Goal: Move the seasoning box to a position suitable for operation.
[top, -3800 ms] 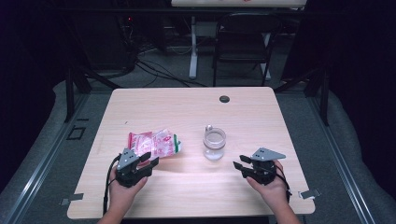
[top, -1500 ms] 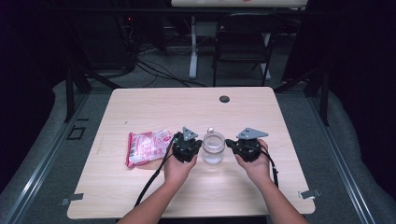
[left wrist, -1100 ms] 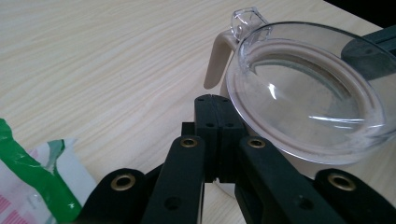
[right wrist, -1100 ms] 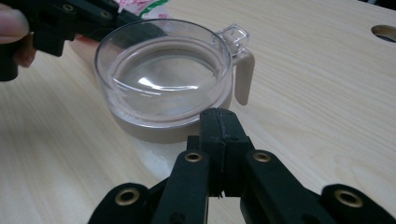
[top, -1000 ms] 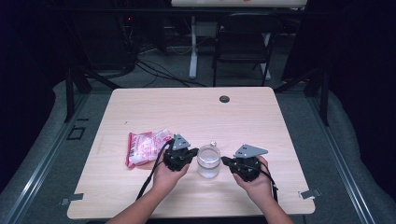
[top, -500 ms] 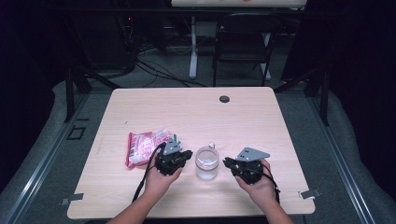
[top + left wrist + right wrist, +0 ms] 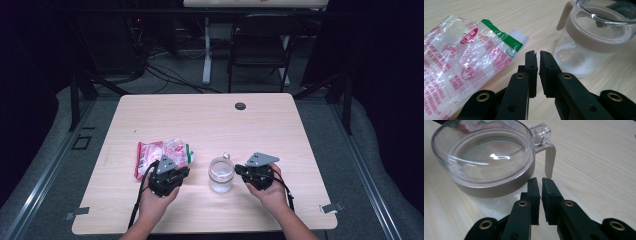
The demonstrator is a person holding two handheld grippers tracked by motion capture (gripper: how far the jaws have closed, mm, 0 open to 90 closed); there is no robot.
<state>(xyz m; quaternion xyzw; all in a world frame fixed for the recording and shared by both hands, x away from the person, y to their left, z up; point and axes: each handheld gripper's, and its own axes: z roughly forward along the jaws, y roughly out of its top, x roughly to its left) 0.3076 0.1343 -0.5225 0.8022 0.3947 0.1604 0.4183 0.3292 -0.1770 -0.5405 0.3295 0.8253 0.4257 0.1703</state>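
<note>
You had the jar standing at the lower middle of the high view, between your two grippers, with the printed packet lying just left of it on the table. Your left gripper sat at the packet's lower right corner, and in the left gripper view its jaws stood nearly together with only a thin slit between the pads and nothing in them; they had just been easing apart. Your right gripper hovered just right of the jar, near its handle, jaws likewise almost closed and empty, having just crept slightly closer. The jar's clear lid looked seated, with white granules low inside. As I judge it, the step was opening the jar before dealing with the packet. To do it well, you needed to spread the right jaws wider before approaching the lid's tab, come in level, and steady the jar body with the left so it could not skid or tip toward the packet.
</note>
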